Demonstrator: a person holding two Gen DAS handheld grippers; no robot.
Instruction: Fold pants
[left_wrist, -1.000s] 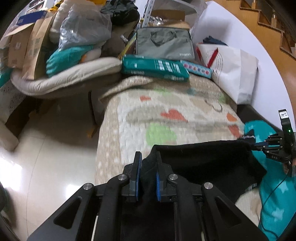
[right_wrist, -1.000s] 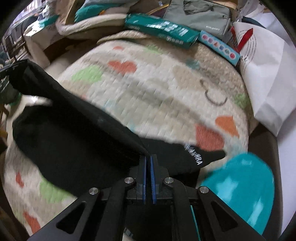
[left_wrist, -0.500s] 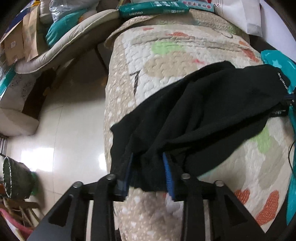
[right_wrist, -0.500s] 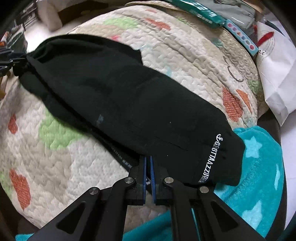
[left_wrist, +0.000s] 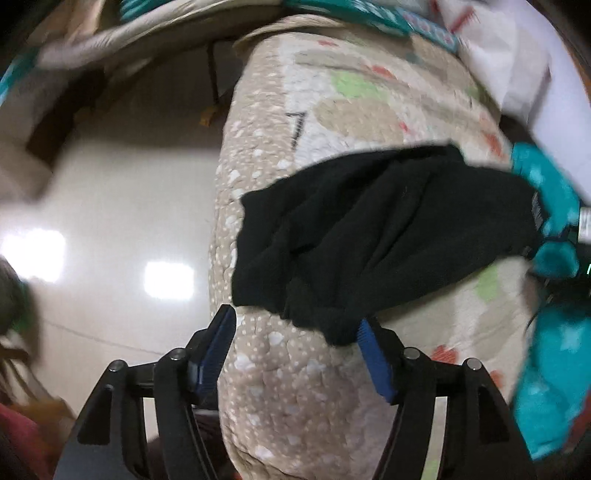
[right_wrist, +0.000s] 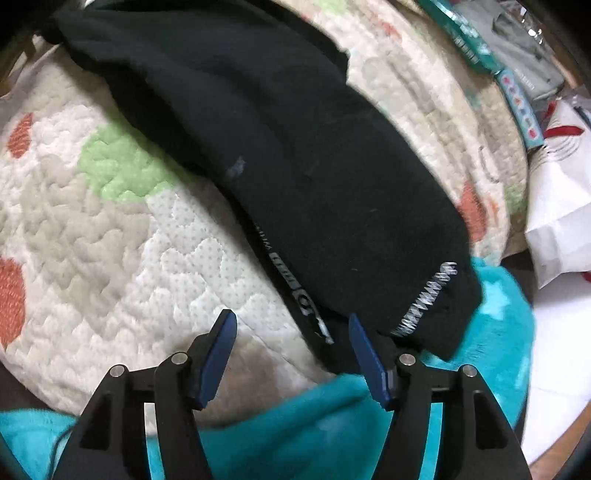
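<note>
Both grippers stand free of the black pants, a fold laid down and the next one not yet begun.

Largest first: the pale quilted cover with coloured patches (right_wrist: 122, 236) spreads over a rounded cushion-like surface, and across it lies the pair of black knit pants (right_wrist: 295, 155), doubled lengthwise, one end hanging at the cover's edge above the glossy floor (left_wrist: 110, 221), the other (with white lettering) overlapping a turquoise star-print fleece blanket (right_wrist: 506, 332). The left gripper (left_wrist: 297, 328) has its blue-padded fingers spread wide, the cloth's bunched end just touching one pad; the right gripper (right_wrist: 290, 325) is likewise spread, gripping nothing. Judging by this, the next move calls for pinching one end and carrying it over the other.
</note>
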